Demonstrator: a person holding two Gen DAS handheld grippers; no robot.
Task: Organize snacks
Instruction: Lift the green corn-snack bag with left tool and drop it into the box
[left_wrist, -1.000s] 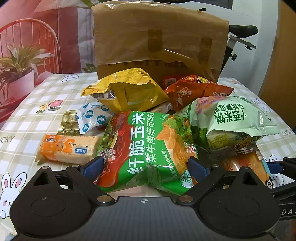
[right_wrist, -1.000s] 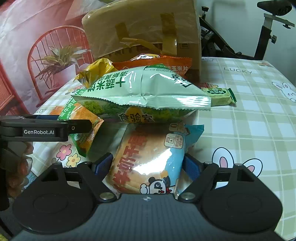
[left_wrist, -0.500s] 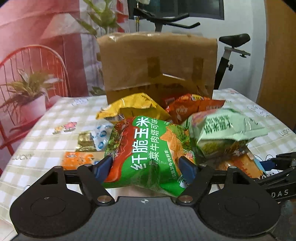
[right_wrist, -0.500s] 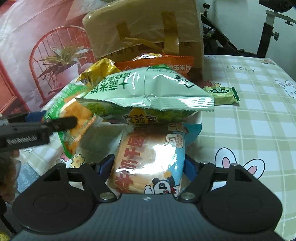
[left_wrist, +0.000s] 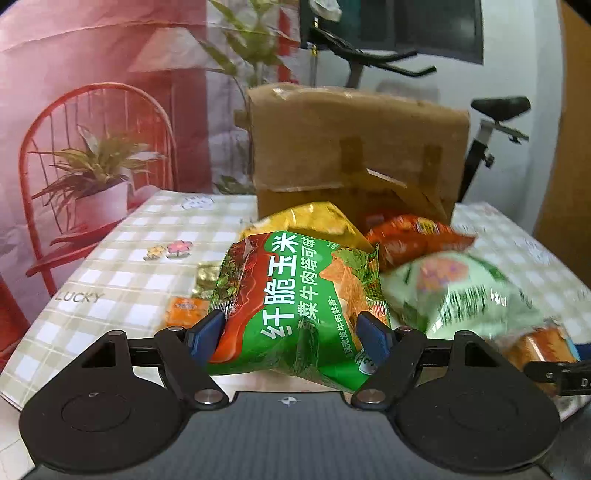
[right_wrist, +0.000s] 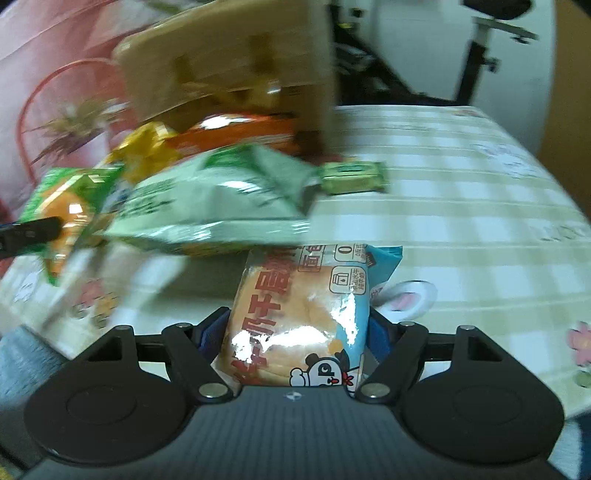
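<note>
The left gripper (left_wrist: 291, 334) has its blue-padded fingers (left_wrist: 207, 332) clamped on either side of a glossy green and red corn-chip bag with white Chinese lettering (left_wrist: 299, 295), held clear of the counter (left_wrist: 122, 254), which is covered in a green-and-white checked cloth printed with rabbits and flowers. The right gripper (right_wrist: 299, 334) has its fingers (right_wrist: 380, 336) closed against both sides of a clear-and-blue plastic packet of bread with a panda print (right_wrist: 303, 314); the packet's far end lies just below the edge of a pale green puffed snack bag (right_wrist: 221, 199), and whether its underside touches the cloth cannot be told. The pale green bag sits in the middle of the snack pile, blurred in both views. Behind it, toward the far edge of the counter, lie a crumpled yellow foil bag (left_wrist: 306, 221) and an orange chip bag (left_wrist: 413, 232), both just in front of a brown cardboard box with taped flaps (left_wrist: 354, 147) standing at the far edge. A small green wrapped bar (right_wrist: 351, 177) lies on the cloth just beside the pale green bag, on its right. On the left of the pile, partly hidden by the held green bag, are a small orange packet (left_wrist: 183, 310) and a gold wrapper (left_wrist: 207, 277). Beyond the counter's left edge stand a red wire chair (left_wrist: 96, 177) carrying a potted plant (left_wrist: 99, 184).
</note>
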